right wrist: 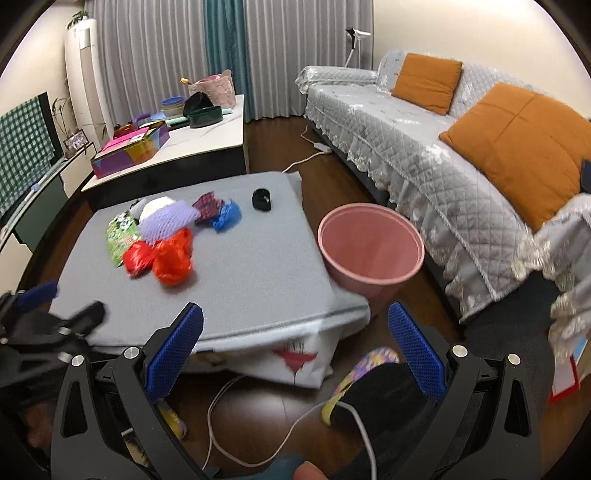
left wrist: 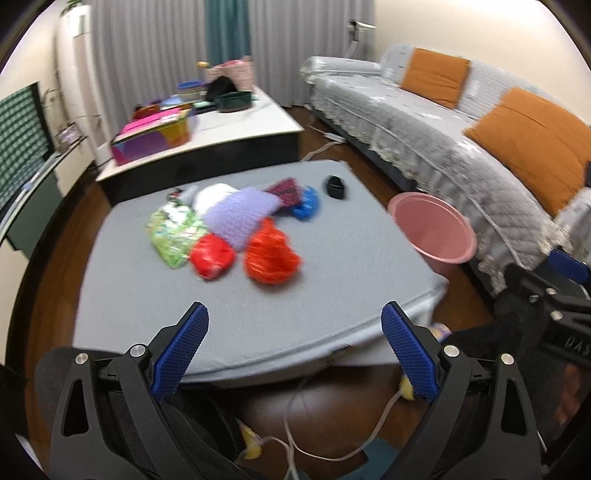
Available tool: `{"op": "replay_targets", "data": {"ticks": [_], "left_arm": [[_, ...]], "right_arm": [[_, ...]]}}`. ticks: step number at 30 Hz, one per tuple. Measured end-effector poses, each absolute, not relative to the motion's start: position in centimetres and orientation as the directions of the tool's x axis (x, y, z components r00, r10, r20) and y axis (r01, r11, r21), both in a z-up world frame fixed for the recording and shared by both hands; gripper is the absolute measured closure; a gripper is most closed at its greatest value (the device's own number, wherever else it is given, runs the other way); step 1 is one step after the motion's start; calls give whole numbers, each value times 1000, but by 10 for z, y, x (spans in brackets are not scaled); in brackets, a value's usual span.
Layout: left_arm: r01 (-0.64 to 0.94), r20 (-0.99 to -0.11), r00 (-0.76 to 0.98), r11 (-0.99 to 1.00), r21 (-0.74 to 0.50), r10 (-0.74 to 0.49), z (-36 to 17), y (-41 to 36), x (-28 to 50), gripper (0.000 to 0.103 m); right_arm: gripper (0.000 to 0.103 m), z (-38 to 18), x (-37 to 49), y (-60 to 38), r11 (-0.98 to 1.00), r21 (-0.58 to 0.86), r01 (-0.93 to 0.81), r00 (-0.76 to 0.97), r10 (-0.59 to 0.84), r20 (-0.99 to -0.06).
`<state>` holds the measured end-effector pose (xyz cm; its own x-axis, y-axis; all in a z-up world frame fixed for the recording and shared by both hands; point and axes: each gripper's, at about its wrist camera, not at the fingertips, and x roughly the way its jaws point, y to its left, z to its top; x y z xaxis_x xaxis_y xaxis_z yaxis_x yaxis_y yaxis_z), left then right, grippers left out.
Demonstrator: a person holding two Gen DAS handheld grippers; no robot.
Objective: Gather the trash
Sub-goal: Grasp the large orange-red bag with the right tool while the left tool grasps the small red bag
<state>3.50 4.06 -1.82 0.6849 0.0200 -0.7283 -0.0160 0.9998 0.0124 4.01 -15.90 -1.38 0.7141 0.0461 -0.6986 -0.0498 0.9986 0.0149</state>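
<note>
Hand-held grippers: left hand-held gripper (left wrist: 295, 332) and right hand-held gripper (right wrist: 295, 332) both spread apart, holding nothing.
Trash: crumpled red plastic bags (right wrist: 162, 256) on grey padded worktop (right wrist: 258, 295).
Risk: light bags may slip beside round pink plastic bin (right wrist: 371, 251), right.

Living room, artificial warm light.
- Walls: cream (right wrist: 461, 29).
- Floor: dark brown wood (right wrist: 280, 410), a white power strip (right wrist: 322, 147) and cable lying on it near the sofa.
- Window side: grey pleated curtains (right wrist: 147, 55) with a teal panel (right wrist: 223, 44) between them.
- Left corner: tall white standing air conditioner (right wrist: 85, 74).
- Left edge: green checked cloth (right wrist: 22, 147) draped over a screen, on a low cabinet (left wrist: 35, 214).
- Right: long sofa in grey quilted cover (right wrist: 399, 147), two orange cushions (right wrist: 517, 147).
- Centre: low white-topped table (right wrist: 207, 136), grey-padded table (right wrist: 236, 288) nearer.
</note>
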Motion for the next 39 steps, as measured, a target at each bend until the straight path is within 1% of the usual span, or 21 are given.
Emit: {"op": "replay_targets", "data": {"ticks": [3, 6, 9, 11, 14, 16, 19, 20, 23, 24, 27, 29, 30, 32, 33, 34, 36, 39], "left_arm": [[-104, -735, 675, 995, -7, 65, -16, 75, 49, 11], [-206, -760, 642, 978, -38, 106, -23, 120, 68, 11], [-281, -786, 600, 959, -31, 150, -35, 152, 87, 11], [-303, -812, 565, 952, -36, 149, -44, 165, 102, 11], [-345, -861, 496, 935, -80, 109, -63, 184, 130, 11], [-345, -888, 455, 932, -110, 63, -78, 190, 155, 11], [-332, -912, 407, 938, -98, 48, -98, 192, 183, 12], [-321, -918, 393, 943, -93, 43, -106, 190, 191, 12], [-303, -929, 369, 942, -140, -19, -130, 191, 209, 14], [-304, -932, 360, 941, -152, -34, -136, 191, 213, 17], [-303, -944, 322, 936, -178, -75, -156, 191, 228, 22], [-294, -945, 310, 934, -202, -107, -163, 188, 235, 28], [-300, -946, 298, 929, -218, -126, -165, 187, 237, 37], [-294, -944, 300, 928, -230, -139, -168, 181, 242, 53], [-287, -944, 301, 932, -222, -133, -168, 179, 244, 77], [-268, -945, 300, 940, -212, -128, -169, 174, 246, 102], [-292, -942, 325, 938, -190, -89, -166, 173, 246, 103], [-304, -930, 357, 929, -209, -93, -160, 173, 241, 103]], "right_arm": [[5, -17, 71, -152, 992, 53, -112, 684, 115, -721], [5, -25, 102, -142, 985, 86, -147, 646, 161, -746], [5, -40, 134, -131, 974, 165, -157, 594, 226, -772], [5, -53, 154, -118, 966, 191, -174, 563, 256, -786], [5, -76, 187, -84, 954, 163, -250, 518, 274, -810], [5, -88, 201, -63, 940, 153, -306, 492, 293, -819], [5, -117, 217, -24, 839, 270, -472, 329, 452, -829], [5, -129, 218, -9, 816, 256, -519, 295, 451, -842], [5, -146, 217, 17, 795, 161, -585, 307, 400, -864], [5, -153, 219, 27, 787, 135, -602, 314, 389, -866], [5, -162, 225, 40, 780, 145, -608, 307, 400, -864], [22, -170, 233, 41, 787, 170, -594, 298, 412, -861], [39, -177, 237, 41, 785, 203, -585, 270, 424, -864], [46, -184, 242, 35, 788, 261, -557, 240, 454, -858], [53, -183, 241, 35, 782, 274, -559, 238, 468, -851], [56, -181, 239, 36, 778, 261, -571, 244, 465, -851], [59, -176, 235, 39, 767, 234, -598, 259, 461, -849], [59, -173, 230, 32, 768, 244, -592, 247, 461, -852]]}}
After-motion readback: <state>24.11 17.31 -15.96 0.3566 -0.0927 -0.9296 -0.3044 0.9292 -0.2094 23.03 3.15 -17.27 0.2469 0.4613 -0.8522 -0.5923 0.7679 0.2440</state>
